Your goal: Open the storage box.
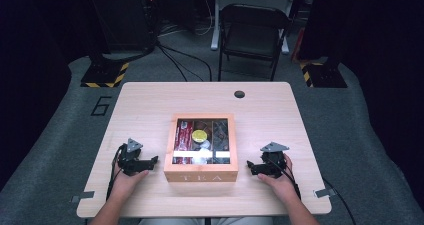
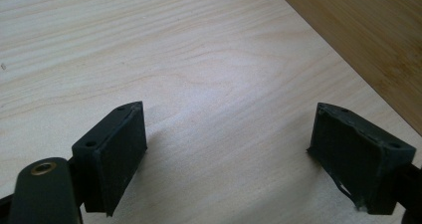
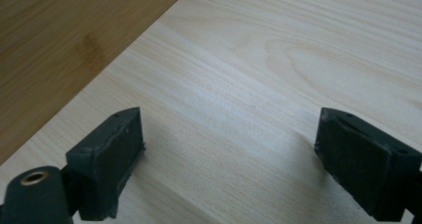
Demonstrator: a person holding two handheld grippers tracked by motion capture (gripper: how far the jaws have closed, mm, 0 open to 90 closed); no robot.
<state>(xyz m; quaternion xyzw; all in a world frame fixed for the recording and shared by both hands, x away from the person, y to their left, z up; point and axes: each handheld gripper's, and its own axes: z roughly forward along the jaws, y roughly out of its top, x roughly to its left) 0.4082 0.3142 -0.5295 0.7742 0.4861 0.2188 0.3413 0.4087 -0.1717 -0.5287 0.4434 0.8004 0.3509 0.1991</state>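
Observation:
A wooden tea box (image 1: 201,175) with "TEA" on its front and a glass lid stands at the middle of the table, near the front edge. Through the lid I see packets and a yellow round item (image 1: 199,135) in its compartments. My left gripper (image 1: 153,160) rests on the table just left of the box, jaws wide apart and empty (image 2: 226,149). My right gripper (image 1: 249,165) rests just right of the box, also open and empty (image 3: 229,154). The box's brown side wall (image 2: 363,40) shows at the upper right of the left gripper view and the box's wall (image 3: 54,45) at the upper left of the right gripper view.
The light wooden table (image 1: 150,110) has a cable hole (image 1: 239,94) at the back. A dark folding chair (image 1: 252,32) stands behind the table. Stands with yellow-black striped bases (image 1: 104,75) sit on the grey floor at both back corners.

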